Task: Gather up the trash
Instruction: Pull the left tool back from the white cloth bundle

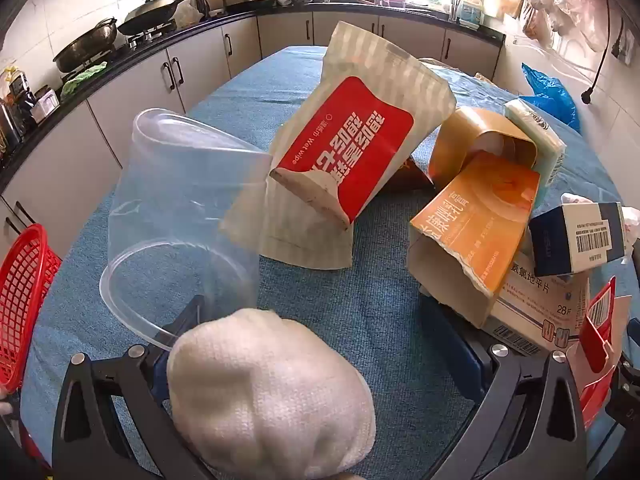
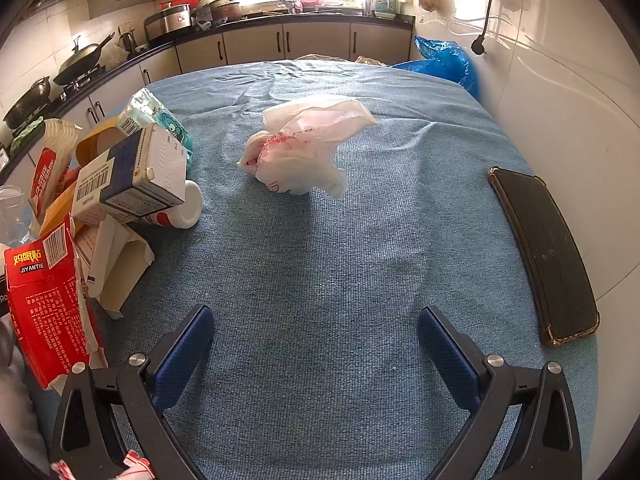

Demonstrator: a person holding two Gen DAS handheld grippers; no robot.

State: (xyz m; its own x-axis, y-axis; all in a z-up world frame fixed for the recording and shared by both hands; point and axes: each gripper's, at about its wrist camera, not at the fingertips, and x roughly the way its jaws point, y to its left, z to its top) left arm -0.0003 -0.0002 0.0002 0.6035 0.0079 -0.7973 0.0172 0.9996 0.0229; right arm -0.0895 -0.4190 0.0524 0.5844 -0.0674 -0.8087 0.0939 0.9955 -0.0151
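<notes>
Where the blue cloth covers the worktop [image 2: 320, 280], it lies wrinkled toward the far edge, with kitchen cabinets, woks on a stove and a bright window behind. Trash is heaped on the worktop between the two views: a wet-wipe pouch [image 1: 340, 152], an orange carton [image 1: 472, 224], a blue-and-white box [image 2: 128, 176], a red box [image 2: 44, 300] and a clear plastic cup [image 1: 180, 208] lying tipped on its side. A crumpled plastic bag [image 2: 304, 148] sits apart, toward the middle of the cloth, and a black phone [image 2: 544, 256] lies near the wall.

Both tools stand wide open, gripping nothing: the right hand-held gripper [image 2: 316, 356] hangs over bare cloth, while the left hand-held gripper [image 1: 324, 356] has a white wad [image 1: 268, 392] lying close to the lens, hiding much of its left finger. A red basket [image 1: 24, 304] is cut off at the frame edge. What the wad is made of is hard to tell.
</notes>
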